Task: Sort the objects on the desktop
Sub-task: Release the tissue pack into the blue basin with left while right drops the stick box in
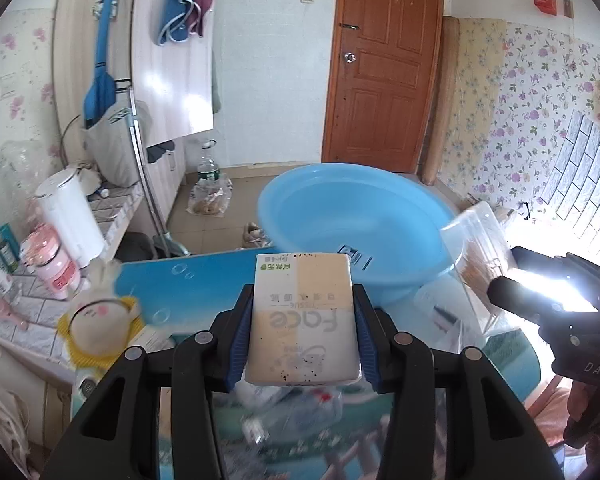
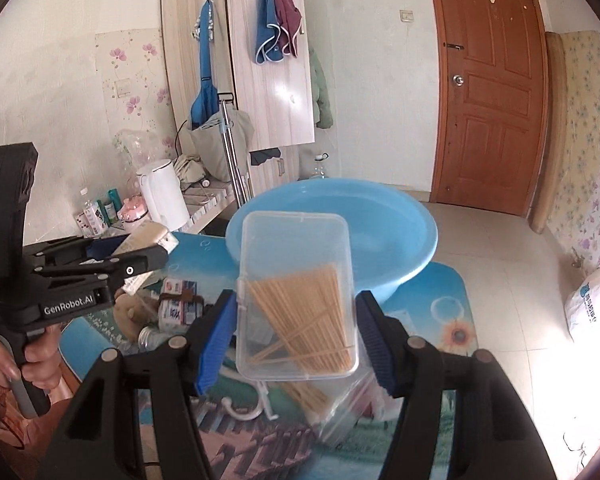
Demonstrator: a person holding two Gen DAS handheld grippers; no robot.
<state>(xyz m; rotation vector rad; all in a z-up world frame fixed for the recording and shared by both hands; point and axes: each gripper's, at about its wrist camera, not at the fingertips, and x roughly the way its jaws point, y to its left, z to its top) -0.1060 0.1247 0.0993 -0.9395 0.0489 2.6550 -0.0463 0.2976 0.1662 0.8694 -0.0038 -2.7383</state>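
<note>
**Two items held, basin just ahead: finish both drops cleanly**

The tissue pack [image 1: 304, 320] sits clamped between the blue pads of the left gripper [image 1: 303, 334], lifted off the table, its far edge reaching past the fingertips toward the blue basin [image 1: 340, 216]. The clear box of wooden sticks [image 2: 296, 296] is pinched the same way in the right gripper [image 2: 296, 336], raised above the tabletop clutter, with the basin [image 2: 380, 216] directly beyond its far end. Both grippers are clenched on their loads, and neither item touches the table.

The step in hand looks like carrying each item forward to the basin, judging by how both point at it. To do it well, I would bring each load fully over the rim before letting go, since the near wall rises ahead of the fingertips and a low approach could knock it. The tissue pack is soft and will squash under the pads; it should drop freely once the jaws part. The stick box is rigid and slick, held near its lower half, so keeping it level matters. Its lid may not be latched, and tilting could spill the sticks.

The right gripper [image 1: 556, 300] hangs close off the left one's right side, so staggering the two releases would avoid a bump. Below the right gripper lie a white hook [image 2: 256, 404] and a plastic bag [image 2: 340, 412], yet to be sorted.
</note>
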